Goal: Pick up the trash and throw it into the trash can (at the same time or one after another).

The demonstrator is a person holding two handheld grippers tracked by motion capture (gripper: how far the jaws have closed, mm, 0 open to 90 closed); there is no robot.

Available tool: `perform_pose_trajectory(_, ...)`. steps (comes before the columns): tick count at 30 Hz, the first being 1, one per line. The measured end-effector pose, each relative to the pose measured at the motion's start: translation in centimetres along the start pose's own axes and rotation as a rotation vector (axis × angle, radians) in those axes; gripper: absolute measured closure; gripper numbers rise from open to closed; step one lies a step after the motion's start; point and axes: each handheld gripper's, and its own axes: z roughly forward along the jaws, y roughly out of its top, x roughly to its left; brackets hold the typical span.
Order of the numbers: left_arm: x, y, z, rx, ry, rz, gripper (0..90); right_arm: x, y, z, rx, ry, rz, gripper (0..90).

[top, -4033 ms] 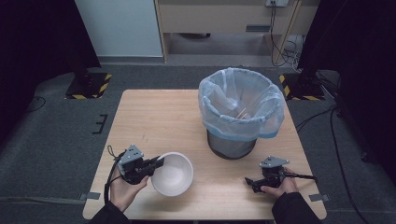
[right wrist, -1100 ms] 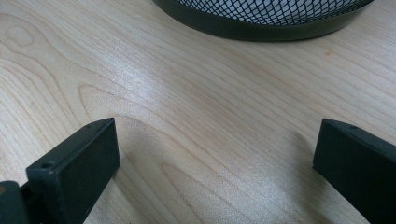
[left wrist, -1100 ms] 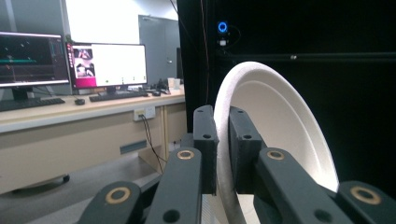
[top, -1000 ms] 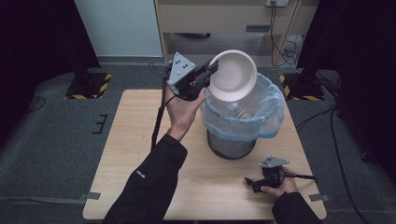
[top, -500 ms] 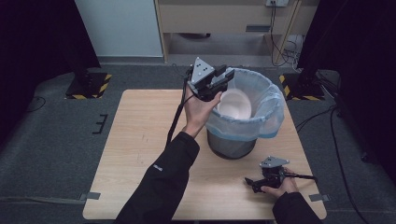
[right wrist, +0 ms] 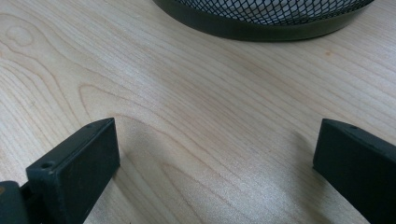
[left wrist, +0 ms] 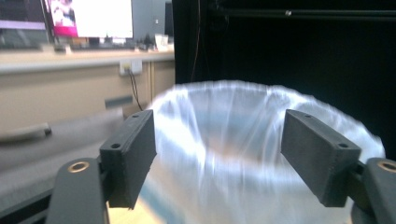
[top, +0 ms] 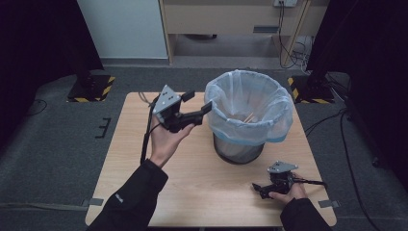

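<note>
Work in hand: we take it to be throwing a bowl away into the bin (top: 248, 115); judged from the empty left gripper (top: 197, 107) beside the rim, the drop looks done.
Left gripper: jaws apart and just opened further, nothing between them; in the left gripper view we see the liner (left wrist: 233, 154) through the gap.
Right gripper (top: 258, 186): rests on the table (top: 125, 159) near the front edge, jaws wide apart over bare wood.
Bin: mesh basket with a pale blue liner, standing right of the table's centre; a thin stick shows inside, the bowl itself we cannot make out.
Left to do: we judge only drawing the left hand back.
Obstacles: none near; the bin's rim stands just beside the left jaws.
</note>
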Motion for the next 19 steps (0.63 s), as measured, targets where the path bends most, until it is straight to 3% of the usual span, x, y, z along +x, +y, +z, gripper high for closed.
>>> perform_pose_trajectory(2,0.2,-2.0,-1.3,0.043,0.002,-0.018,24.0,0.0,0.0,0.0,0.000,0.000,0.000,0.7)
perform_pose_trajectory(6,0.3,-6.5,-3.5,0.180,0.010,-0.016,21.4,0.0,0.0,0.0,0.000,0.000,0.000,0.7)
perform_pose_trajectory(9,0.4,-10.2,-5.1,0.270,0.019,-0.041,19.8,0.0,0.0,0.0,0.000,0.000,0.000,0.7)
perform_pose_trajectory(13,1.1,-15.7,-6.9,0.463,0.061,-0.083,18.5,0.0,0.0,0.0,0.000,0.000,0.000,0.7)
perform_pose_trajectory(15,1.7,-18.0,-7.6,0.563,0.075,-0.083,18.0,0.0,0.0,0.0,0.000,0.001,0.002,0.7)
perform_pose_trajectory(17,2.2,-19.2,-8.1,0.630,0.099,-0.086,18.1,0.0,0.0,0.0,0.000,0.001,0.001,0.7)
perform_pose_trajectory(19,2.4,-19.5,-8.3,0.652,0.112,-0.105,18.1,0.0,0.0,0.0,0.000,0.001,0.003,0.7)
